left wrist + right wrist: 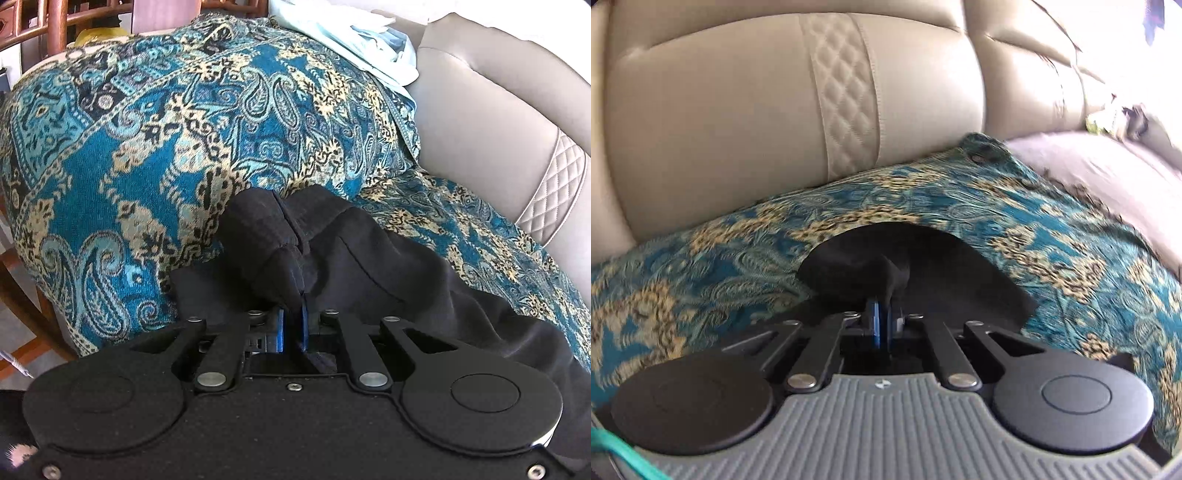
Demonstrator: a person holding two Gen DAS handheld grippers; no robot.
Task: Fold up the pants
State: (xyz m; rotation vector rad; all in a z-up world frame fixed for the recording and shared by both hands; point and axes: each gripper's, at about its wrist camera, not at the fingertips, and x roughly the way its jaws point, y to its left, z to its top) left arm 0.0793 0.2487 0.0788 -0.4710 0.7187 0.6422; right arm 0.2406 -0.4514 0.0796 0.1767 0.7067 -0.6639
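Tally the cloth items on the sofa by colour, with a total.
Black pants: 1
Blue-and-gold patterned throw: 1
Pale light-blue cloth: 1
Total: 3

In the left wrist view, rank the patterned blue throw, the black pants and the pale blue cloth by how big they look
1. Patterned blue throw, largest.
2. Black pants, though nearness to the camera enlarges them.
3. Pale blue cloth, smallest, partly cut off at the frame's top.

I see my left gripper (294,314) clamped tight on black cloth, angled downward; my right gripper (885,314) likewise pinches cloth.
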